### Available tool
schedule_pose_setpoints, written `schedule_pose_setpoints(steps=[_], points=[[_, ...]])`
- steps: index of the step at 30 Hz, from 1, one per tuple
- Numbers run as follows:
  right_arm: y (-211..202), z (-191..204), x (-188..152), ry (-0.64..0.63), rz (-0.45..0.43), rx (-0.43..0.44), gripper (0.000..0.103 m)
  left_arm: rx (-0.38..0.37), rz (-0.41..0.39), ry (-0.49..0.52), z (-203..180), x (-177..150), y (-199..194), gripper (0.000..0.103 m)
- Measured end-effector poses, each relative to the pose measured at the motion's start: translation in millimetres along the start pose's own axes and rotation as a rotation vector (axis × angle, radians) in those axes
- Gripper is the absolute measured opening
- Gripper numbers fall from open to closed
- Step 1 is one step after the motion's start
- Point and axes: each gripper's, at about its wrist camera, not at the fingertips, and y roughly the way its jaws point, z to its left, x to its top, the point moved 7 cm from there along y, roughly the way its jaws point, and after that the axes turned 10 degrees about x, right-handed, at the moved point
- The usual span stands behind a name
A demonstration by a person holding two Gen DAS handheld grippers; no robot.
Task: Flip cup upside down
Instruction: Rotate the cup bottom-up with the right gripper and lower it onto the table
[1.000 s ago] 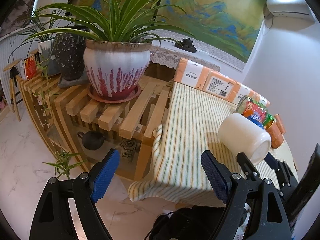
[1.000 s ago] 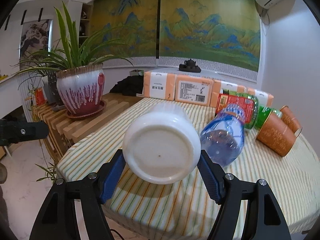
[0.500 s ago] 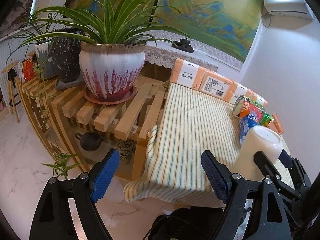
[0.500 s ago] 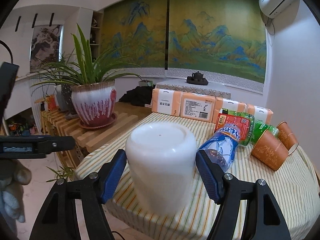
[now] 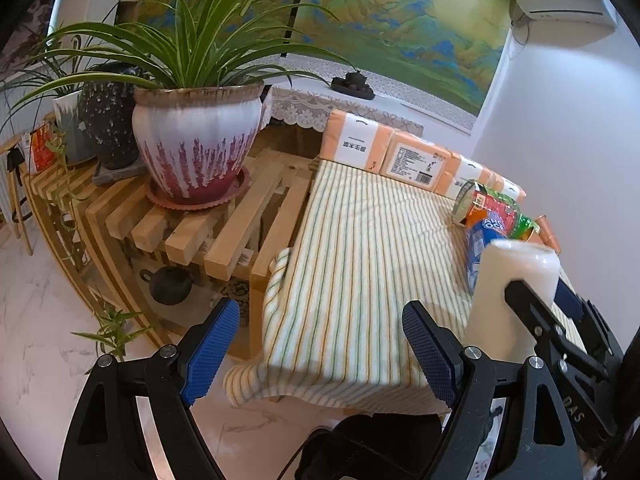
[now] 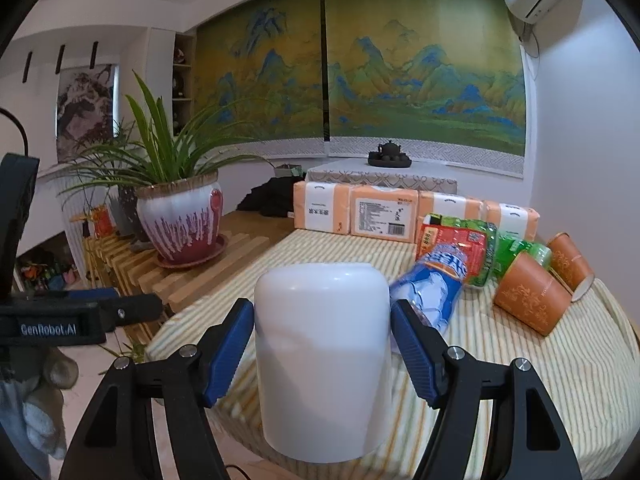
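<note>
A white cup stands upside down, closed bottom up, between the blue pads of my right gripper, which is shut on its sides. Its rim sits at or just above the striped tablecloth near the table's front edge; contact is hidden. In the left wrist view the cup shows at the right, held by the right gripper's black fingers. My left gripper is open and empty, off the table's front left corner above the floor.
A blue-labelled water bottle, green bottles and two orange cups lie right of the white cup. Orange tissue packs line the far edge. A potted plant stands on a wooden slat bench to the left.
My right gripper has turned the cup from lying sideways, bottom toward the camera, to fully inverted, and lowered it toward the tablecloth. My left gripper has stayed open and drifted slightly.
</note>
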Motion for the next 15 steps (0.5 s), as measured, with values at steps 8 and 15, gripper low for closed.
schedule_pose_setpoints(steps=[8,15], points=[[35.3,10.7,20.1,-0.047,-0.046,0.0,0.067,0.02,-0.005,-0.027,15.5,3.7,0.7,0.086],[74.0,2.8,34.9,-0.026,-0.043,-0.008,0.067,0.03,0.001,-0.047,24.3,3.1,4.8,0.086]])
